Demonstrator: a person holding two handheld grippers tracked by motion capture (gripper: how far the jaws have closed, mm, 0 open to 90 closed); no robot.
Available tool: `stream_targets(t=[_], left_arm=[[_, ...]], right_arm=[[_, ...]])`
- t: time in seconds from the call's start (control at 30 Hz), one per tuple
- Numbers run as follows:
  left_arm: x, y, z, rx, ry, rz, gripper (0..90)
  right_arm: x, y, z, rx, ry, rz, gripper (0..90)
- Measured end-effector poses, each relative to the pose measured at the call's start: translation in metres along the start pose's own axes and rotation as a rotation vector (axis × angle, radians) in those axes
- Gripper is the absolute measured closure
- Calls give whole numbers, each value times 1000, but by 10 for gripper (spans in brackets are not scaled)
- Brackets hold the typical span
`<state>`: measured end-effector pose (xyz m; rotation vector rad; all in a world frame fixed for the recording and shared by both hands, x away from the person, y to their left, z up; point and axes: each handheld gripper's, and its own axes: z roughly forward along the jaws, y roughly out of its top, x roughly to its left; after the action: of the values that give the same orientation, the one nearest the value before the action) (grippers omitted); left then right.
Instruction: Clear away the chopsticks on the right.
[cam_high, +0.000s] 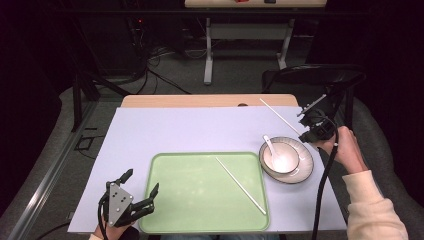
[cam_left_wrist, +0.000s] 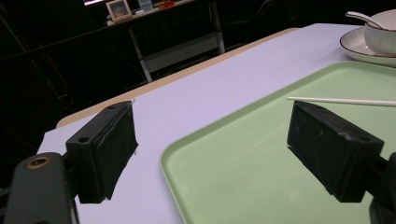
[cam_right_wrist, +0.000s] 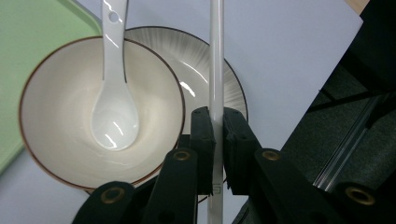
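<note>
Broadly, a pale lilac mat (cam_high: 165, 130) covers the wooden table, and on its near middle lies a flat light-green plastic tray (cam_high: 200, 210) holding one thin white chopstick (cam_high: 241, 186) laid diagonally. Right of the tray, a dark-rimmed ribbed plate (cam_high: 304, 167) carries a cream bowl (cam_high: 281, 158) with a white ceramic spoon (cam_high: 270, 145) inside. Above the plate's far right edge, the right gripper (cam_right_wrist: 215, 126) pinches a second white chopstick (cam_high: 280, 116), raised off the mat. The left gripper (cam_high: 141, 189) stands spread, straddling the tray's near left edge.
</note>
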<state>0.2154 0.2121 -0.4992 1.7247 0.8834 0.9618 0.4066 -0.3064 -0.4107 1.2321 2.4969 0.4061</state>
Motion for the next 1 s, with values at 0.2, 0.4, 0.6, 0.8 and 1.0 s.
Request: stream_targets(t=[0.2, 0.4, 0.6, 0.8, 1.0], left_arm=[[0, 0, 0, 0, 0, -1, 153], [0, 0, 0, 0, 0, -1, 153], [0, 0, 0, -2, 0, -2, 153], [0, 0, 0, -3, -4, 0, 154], [1, 0, -1, -6, 0, -1, 153]], right_arm=[[8, 2, -6, -7, 3, 10, 838], [39, 8, -16, -21, 33, 4, 838], [59, 12, -15, -34, 67, -24, 838], [74, 15, -17, -51, 91, -35, 837], [88, 11, -16, -52, 120, -32, 838]])
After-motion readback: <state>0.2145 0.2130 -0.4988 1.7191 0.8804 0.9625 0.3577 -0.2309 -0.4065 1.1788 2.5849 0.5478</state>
